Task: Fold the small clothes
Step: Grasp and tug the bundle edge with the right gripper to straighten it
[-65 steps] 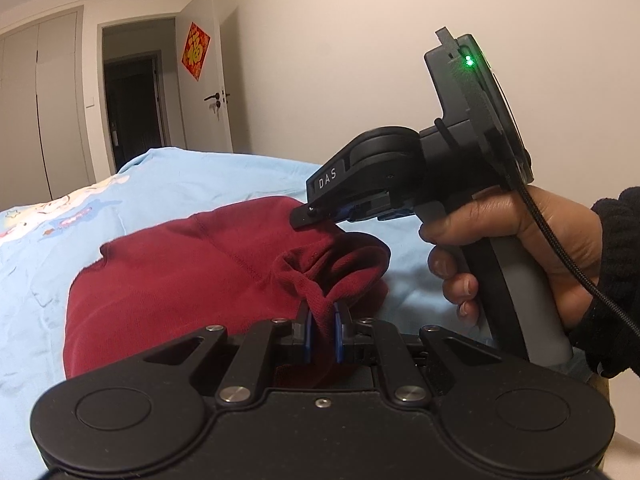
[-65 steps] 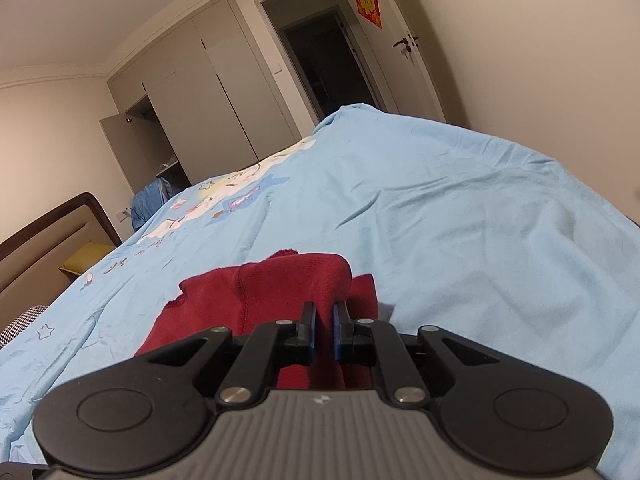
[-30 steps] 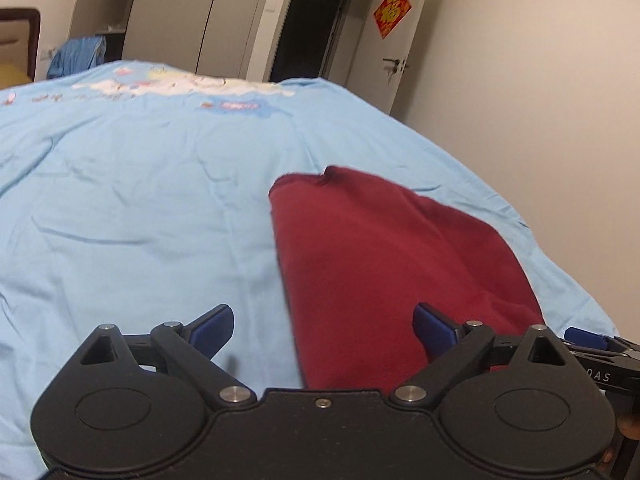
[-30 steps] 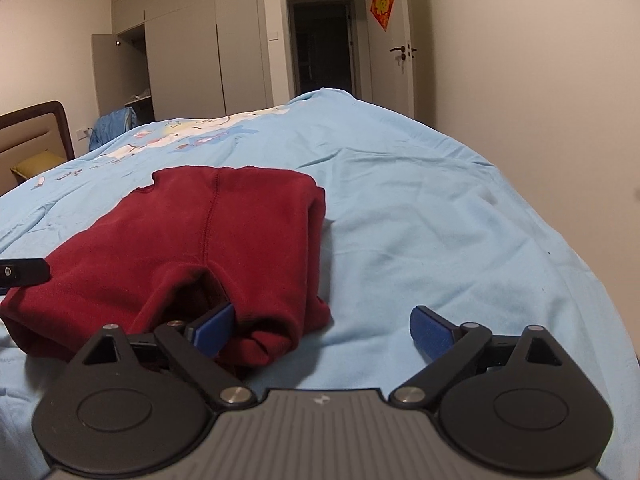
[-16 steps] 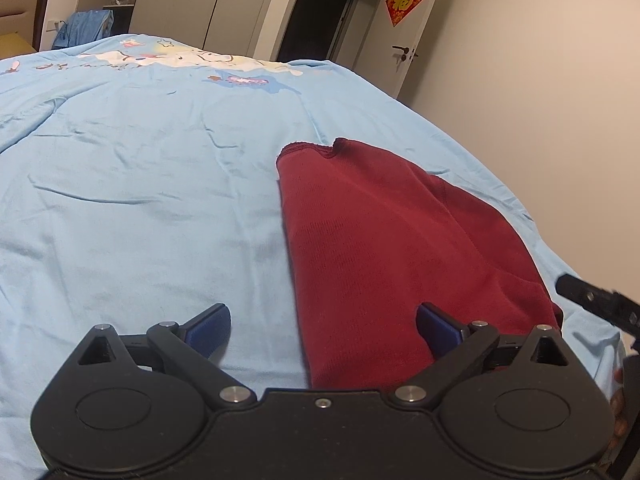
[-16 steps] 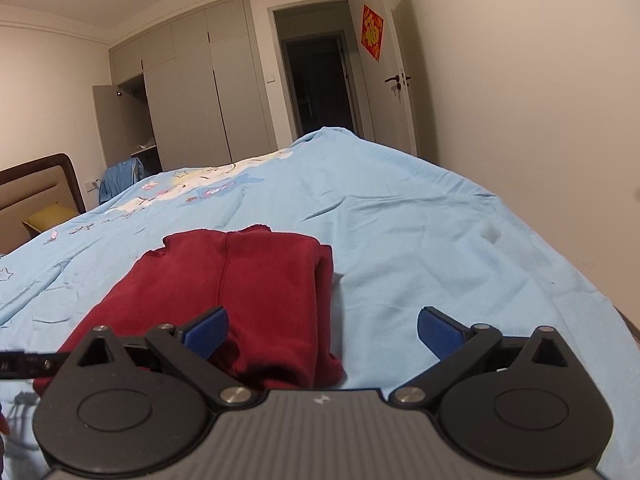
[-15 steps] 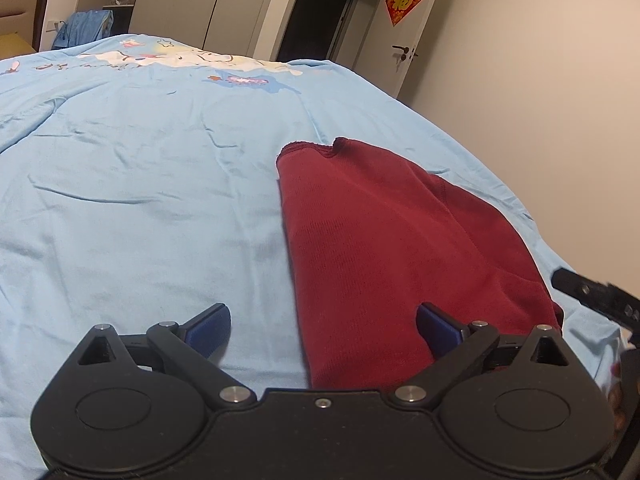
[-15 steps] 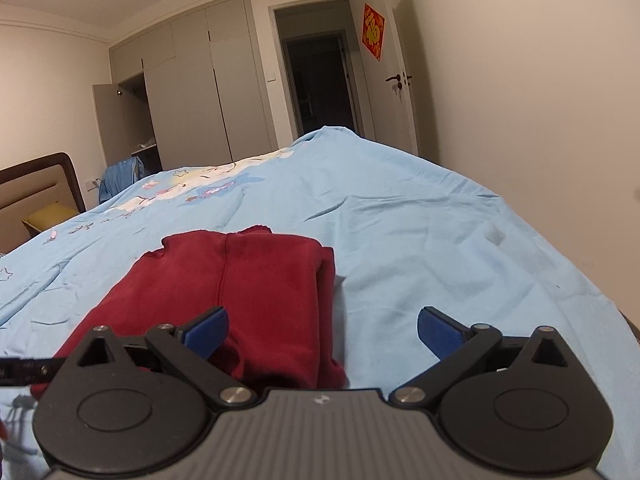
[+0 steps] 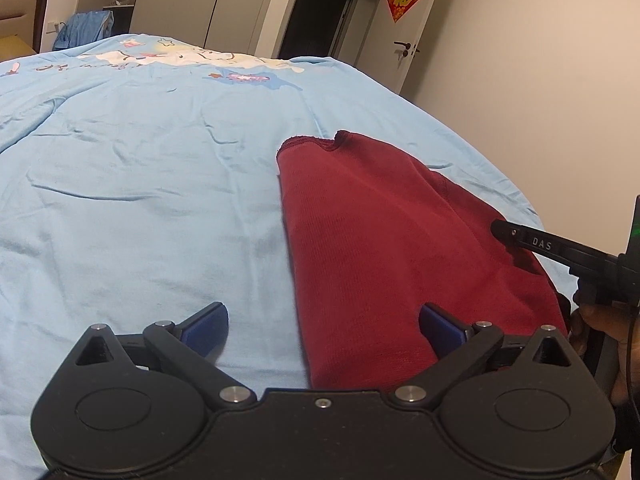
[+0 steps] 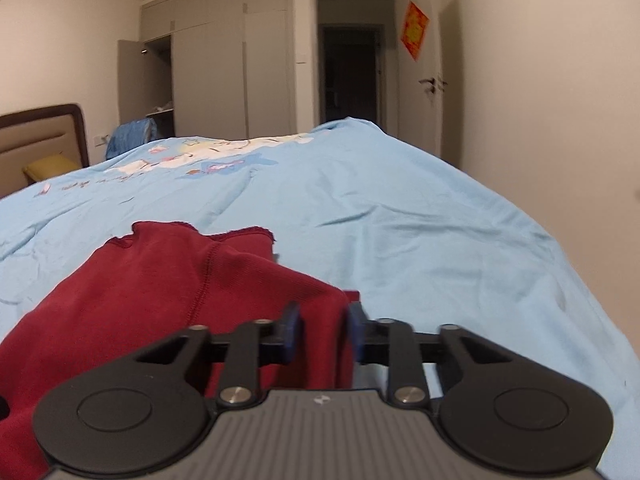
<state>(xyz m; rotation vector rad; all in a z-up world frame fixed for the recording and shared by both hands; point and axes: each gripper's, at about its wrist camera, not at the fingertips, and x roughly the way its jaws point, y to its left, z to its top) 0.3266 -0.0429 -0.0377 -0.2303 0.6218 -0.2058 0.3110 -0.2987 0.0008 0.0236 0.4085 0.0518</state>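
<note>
A: Where is the red garment point(image 9: 380, 232)?
B: Right of centre in the left view, lying folded on the blue bedsheet point(image 9: 140, 184).

A: And the fingers?
B: The left gripper point(image 9: 324, 322) has its fingers wide apart, straddling the garment's near edge. The right gripper point(image 10: 322, 330) has its fingers closed in on a raised fold, seemingly gripping it.

A: Which step?
B: Probably taking hold for another fold; next, the left fingers must pinch the near edge.
</note>
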